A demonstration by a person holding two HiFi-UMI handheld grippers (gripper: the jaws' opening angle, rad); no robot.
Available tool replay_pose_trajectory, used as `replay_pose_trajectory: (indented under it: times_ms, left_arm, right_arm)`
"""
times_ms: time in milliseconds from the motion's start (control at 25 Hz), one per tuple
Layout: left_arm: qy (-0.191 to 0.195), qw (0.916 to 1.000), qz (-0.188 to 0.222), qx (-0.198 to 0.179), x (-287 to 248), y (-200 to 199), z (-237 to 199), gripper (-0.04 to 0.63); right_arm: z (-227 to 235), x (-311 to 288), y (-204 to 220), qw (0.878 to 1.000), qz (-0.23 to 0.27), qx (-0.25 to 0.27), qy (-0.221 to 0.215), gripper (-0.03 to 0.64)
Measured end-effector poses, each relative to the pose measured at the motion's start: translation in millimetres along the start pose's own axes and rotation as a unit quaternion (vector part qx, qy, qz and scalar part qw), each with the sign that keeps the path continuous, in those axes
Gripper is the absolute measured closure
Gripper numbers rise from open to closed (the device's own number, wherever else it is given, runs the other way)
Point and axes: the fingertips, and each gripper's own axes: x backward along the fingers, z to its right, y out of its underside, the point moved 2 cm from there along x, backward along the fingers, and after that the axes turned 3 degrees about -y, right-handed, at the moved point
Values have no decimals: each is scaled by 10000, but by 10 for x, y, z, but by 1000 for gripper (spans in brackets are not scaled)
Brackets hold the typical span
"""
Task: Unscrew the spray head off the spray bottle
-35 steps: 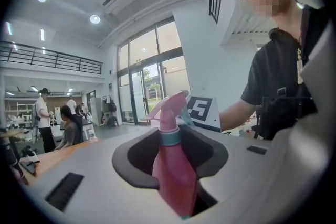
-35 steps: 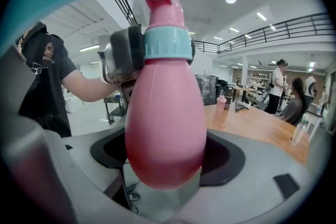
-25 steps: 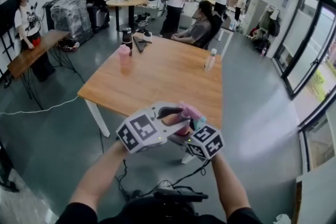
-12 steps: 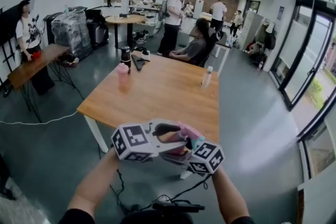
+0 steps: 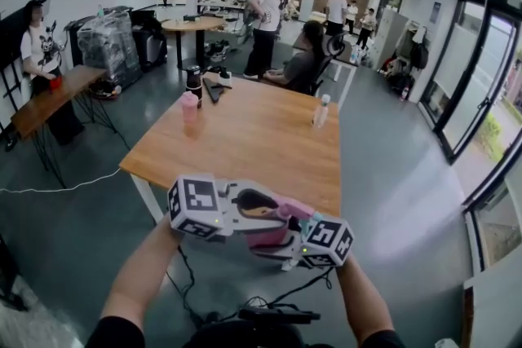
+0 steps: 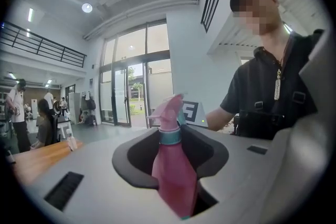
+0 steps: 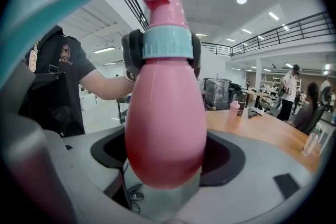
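Both claws are holding the spray bottle [image 7: 165,113] in mid-air, just short of the table's [image 5: 245,134] near edge.
The right gripper [image 7: 168,149] is clamping the body. The left gripper [image 6: 170,139], whose jaws have just been closing, is gripping around the teal collar [image 7: 168,42]. The spray head [image 6: 168,110] is sitting fully on, so nearly all the unscrewing looks left to do.

Spray bottle [image 7: 165,113]: pink plastic, smooth, glossy. Collar [image 7: 168,42]: teal plastic, matt. Right gripper [image 7: 165,160]: smooth matt grey plastic shell, 2 black matt pads [image 7: 226,160]. Table [image 5: 245,134]: smooth wood top, low sheen. Floor [image 5: 391,183]: grey, polished, reflective.
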Motion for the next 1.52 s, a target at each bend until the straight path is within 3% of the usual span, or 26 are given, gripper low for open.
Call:
replay_pose_trajectory:
  times_ms: [160,360,600,760,880,960,1000,1080,1160,1280,1440,1520]
  left_arm:
    - [-416,9991,-71,-53,13,17,-73,460]
    - [-1251,9918,-215,-149,-16,43,-179,462]
    - [-2248,9739,-244,-210,-19,56,-328,462]
    - [-2863,9574,-297,-232,-25,86,-407,462]
    - [-3186,9468,-324,-326,-25,113,-441,460]
    - [-3057,9511,-265,-359,-29,111,-419,457]
    - [-2836,9582,-227,-316,-39,112,-385,457]
    - [-2164,9761,-164,-114,-65,115,-288,426]
    - [-1580,9873,-114,98,-58,107,-236,385]
    - [-1125,9934,-64,207,-16,80,-239,385]
    - [-646,9979,-31,77,-17,33,-167,399]
    - [-500,9987,-22,-22,-28,39,-128,448]
  right_arm:
    - [94,-17,-19,9995,-87,-141,273,221]
    - [259,-8,12,9965,-152,-307,762,221]
    - [472,-25,-5,9891,-102,-540,1363,221]
    - [595,-40,7,9822,-112,-668,1752,221]
    - [640,-60,3,9802,-65,-726,1844,221]
    - [608,-61,-11,9826,-10,-740,1703,222]
    - [573,-54,-13,9846,13,-743,1584,221]
    - [481,-39,-14,9890,52,-718,1295,221]
    - [390,-36,-22,9928,48,-613,1028,221]
    - [280,-54,-30,9964,9,-431,725,221]
    - [148,-56,-26,9989,-11,-282,363,221]
    - [120,-48,-20,9993,-24,-242,286,221]
